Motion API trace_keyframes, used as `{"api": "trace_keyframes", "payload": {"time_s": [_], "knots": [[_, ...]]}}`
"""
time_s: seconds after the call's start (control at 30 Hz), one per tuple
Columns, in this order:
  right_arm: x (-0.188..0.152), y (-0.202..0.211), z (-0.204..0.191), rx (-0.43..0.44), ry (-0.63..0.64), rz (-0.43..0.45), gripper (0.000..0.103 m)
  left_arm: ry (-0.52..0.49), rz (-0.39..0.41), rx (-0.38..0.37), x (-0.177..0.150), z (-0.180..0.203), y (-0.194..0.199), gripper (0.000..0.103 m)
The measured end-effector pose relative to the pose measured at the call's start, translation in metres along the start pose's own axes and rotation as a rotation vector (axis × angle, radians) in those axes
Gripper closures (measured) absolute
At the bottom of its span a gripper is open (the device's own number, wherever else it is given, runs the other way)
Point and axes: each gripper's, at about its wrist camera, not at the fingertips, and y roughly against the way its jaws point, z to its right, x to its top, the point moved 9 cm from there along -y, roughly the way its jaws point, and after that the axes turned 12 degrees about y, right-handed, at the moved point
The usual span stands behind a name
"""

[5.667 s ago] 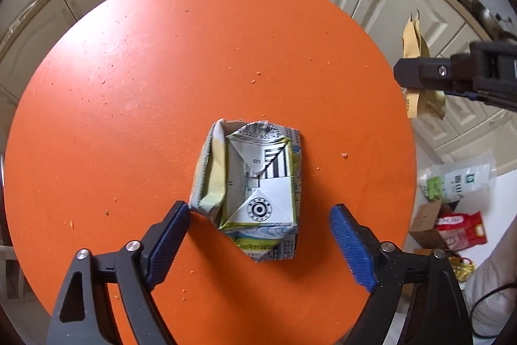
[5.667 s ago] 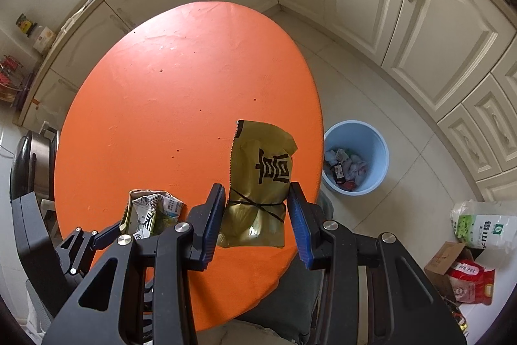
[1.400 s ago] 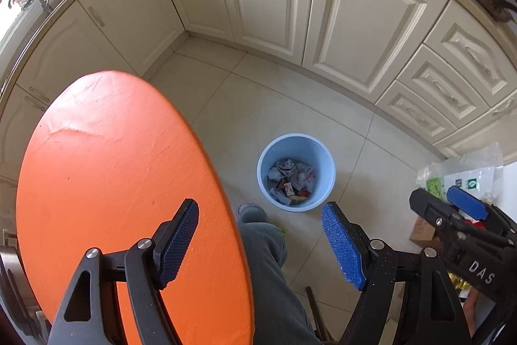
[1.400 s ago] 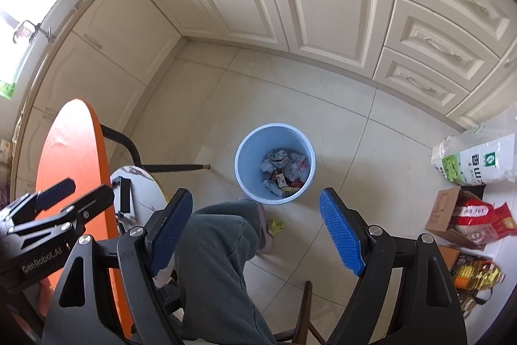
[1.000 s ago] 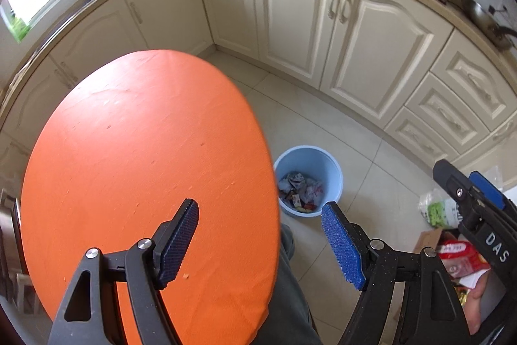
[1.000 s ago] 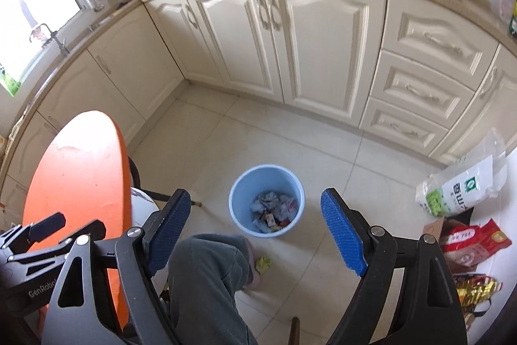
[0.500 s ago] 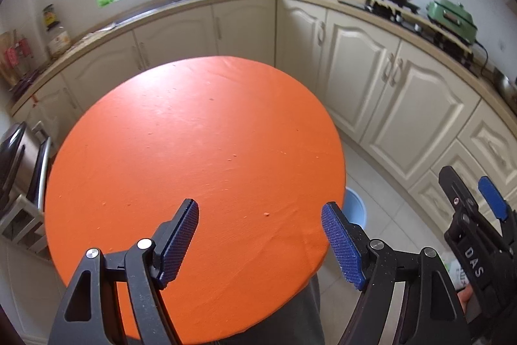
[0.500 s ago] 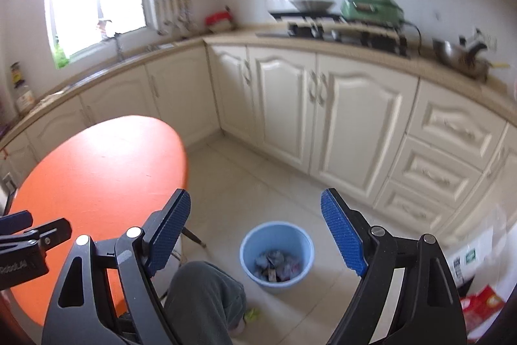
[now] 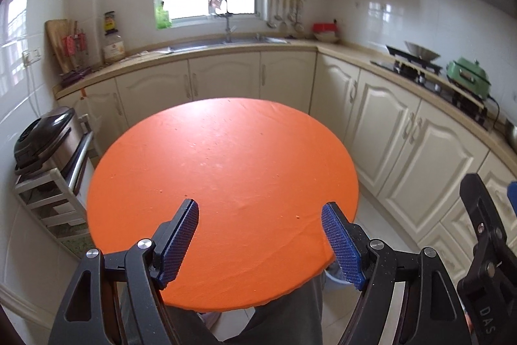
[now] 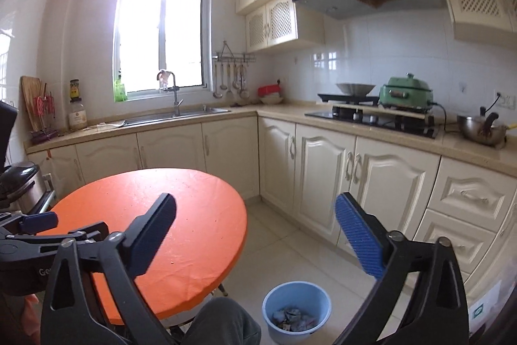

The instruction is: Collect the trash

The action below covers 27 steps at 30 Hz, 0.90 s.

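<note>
The round orange table (image 9: 226, 170) carries only a few crumbs; it also shows in the right wrist view (image 10: 168, 222). A blue bin (image 10: 296, 303) with crumpled trash in it stands on the floor to the table's right. My left gripper (image 9: 260, 243) is open and empty, held above the table's near edge. My right gripper (image 10: 258, 235) is open and empty, raised over the floor between table and cabinets. The right gripper's body (image 9: 484, 248) shows at the right edge of the left wrist view. The left gripper (image 10: 35, 235) shows at the left of the right wrist view.
Cream cabinets (image 10: 371, 183) run along the back and right walls, with a sink (image 9: 226, 39) under the window and a stove with a green pot (image 10: 405, 92). A metal rack with a black appliance (image 9: 45, 151) stands left of the table. My leg (image 10: 223, 322) is by the bin.
Both grippers have tilted up from looking down at the bin and floor to looking level across the kitchen. Earlier, they held a crushed carton and a yellow wrapper; both are now empty.
</note>
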Motion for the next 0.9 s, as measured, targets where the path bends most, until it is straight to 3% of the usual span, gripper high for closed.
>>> {"api": "trace_keyframes", "payload": {"time_s": [0.1, 0.27, 0.5, 0.8, 0.9], "knots": [[0.001, 0.017, -0.002, 0.007, -0.012, 0.048, 0.0, 0.029, 0.058, 0.002, -0.018, -0.006, 0.026, 0.029], [0.004, 0.034, 0.004, -0.053, -0.018, 0.076, 0.0, 0.033, 0.112, 0.011, -0.051, -0.007, 0.061, 0.027], [0.002, 0.052, 0.008, -0.092, -0.042, 0.091, 0.0, 0.012, 0.134, -0.019, -0.083, -0.006, 0.086, 0.019], [-0.007, 0.057, 0.02, -0.16, -0.09, 0.048, 0.0, -0.019, 0.13, -0.056, -0.108, -0.013, 0.101, 0.018], [-0.009, 0.058, 0.025, -0.174, -0.104, 0.041, 0.0, -0.042, 0.136, -0.062, -0.087, -0.014, 0.087, 0.018]]}}
